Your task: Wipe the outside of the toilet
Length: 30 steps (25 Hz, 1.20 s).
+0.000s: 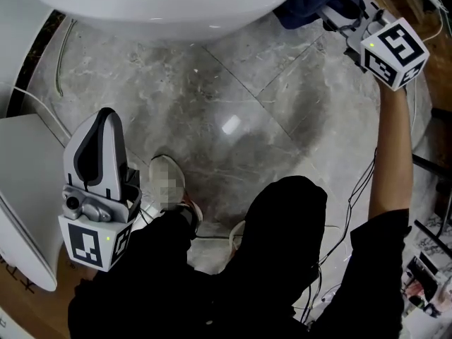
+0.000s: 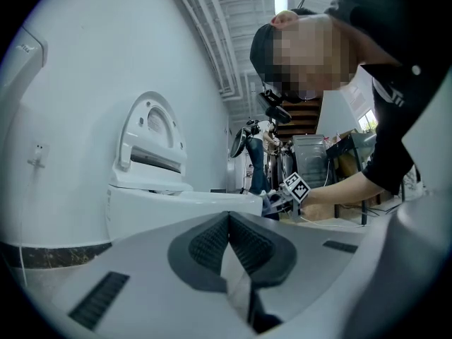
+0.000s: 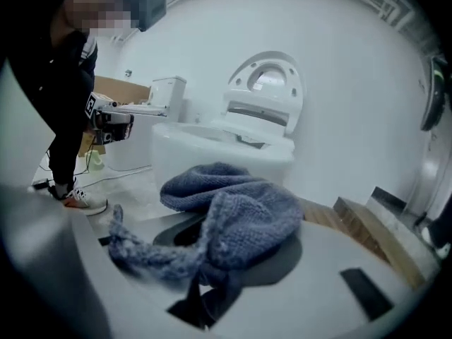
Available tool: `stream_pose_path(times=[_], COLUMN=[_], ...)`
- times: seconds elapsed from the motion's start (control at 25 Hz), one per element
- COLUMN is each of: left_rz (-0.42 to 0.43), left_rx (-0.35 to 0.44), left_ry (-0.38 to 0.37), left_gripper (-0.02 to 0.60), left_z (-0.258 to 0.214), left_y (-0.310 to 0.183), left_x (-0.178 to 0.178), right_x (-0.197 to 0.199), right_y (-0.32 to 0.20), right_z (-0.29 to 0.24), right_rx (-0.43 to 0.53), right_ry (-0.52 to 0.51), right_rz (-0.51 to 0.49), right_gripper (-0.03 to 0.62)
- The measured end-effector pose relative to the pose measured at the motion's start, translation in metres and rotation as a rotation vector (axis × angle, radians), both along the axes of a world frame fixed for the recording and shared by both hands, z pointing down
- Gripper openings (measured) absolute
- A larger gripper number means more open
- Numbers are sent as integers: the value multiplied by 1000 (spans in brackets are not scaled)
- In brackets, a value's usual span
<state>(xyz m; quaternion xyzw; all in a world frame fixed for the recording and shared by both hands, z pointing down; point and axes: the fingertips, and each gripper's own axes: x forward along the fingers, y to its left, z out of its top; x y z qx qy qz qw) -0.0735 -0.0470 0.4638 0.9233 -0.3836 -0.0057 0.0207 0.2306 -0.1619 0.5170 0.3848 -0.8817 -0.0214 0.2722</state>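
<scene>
The white toilet [image 1: 162,9] fills the top of the head view, and its lid [image 3: 265,83] stands raised in the right gripper view. My right gripper [image 1: 337,16] is at the bowl's right side, shut on a blue knitted cloth [image 1: 311,2]. That cloth [image 3: 233,214] bunches over the jaws and hides the fingertips. My left gripper [image 1: 104,117] hangs low at the left, well away from the bowl, pointing toward it. Its dark pads [image 2: 212,242] are pressed together with nothing between them. The toilet [image 2: 176,203] lies ahead of it.
The floor [image 1: 233,119] is glossy grey marble. A white cabinet [image 1: 25,189] stands at the left, and cables [image 1: 353,196] trail at the right. My shoe [image 1: 166,182] is planted below the bowl. Wooden planks [image 3: 367,221] lie beside the toilet.
</scene>
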Motion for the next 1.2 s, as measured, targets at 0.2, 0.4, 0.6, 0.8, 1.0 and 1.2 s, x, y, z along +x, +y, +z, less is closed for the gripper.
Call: stream_pose_path(times=[0.2,0.4,0.6,0.8,1.0,1.2], left_rz=[-5,-2,11,11,12,8], left_rx=[2,-5,-12,-20,-27,-44], left_ry=[11,13,10,4,-1,-11], left_gripper=[11,11,11,11,10,10], left_z=[-1,0,3,5,7,12], left_y=[0,-4,-4,-6,-7,-9], left_x=[0,-1,3,2,1,-3], right_x=[-13,-21,-24,-25,-27,-32], right_y=[-8,-11,-11,-14,-15,-19], right_z=[-7,1,10,27,56,96], right_rx=[61,81,100,77,39,-17], right_ry=[51,108,193,193,193,196], right_rz=[-12,-24,-42,-29,-13,7], right_gripper=[103,101,101,101,101,101])
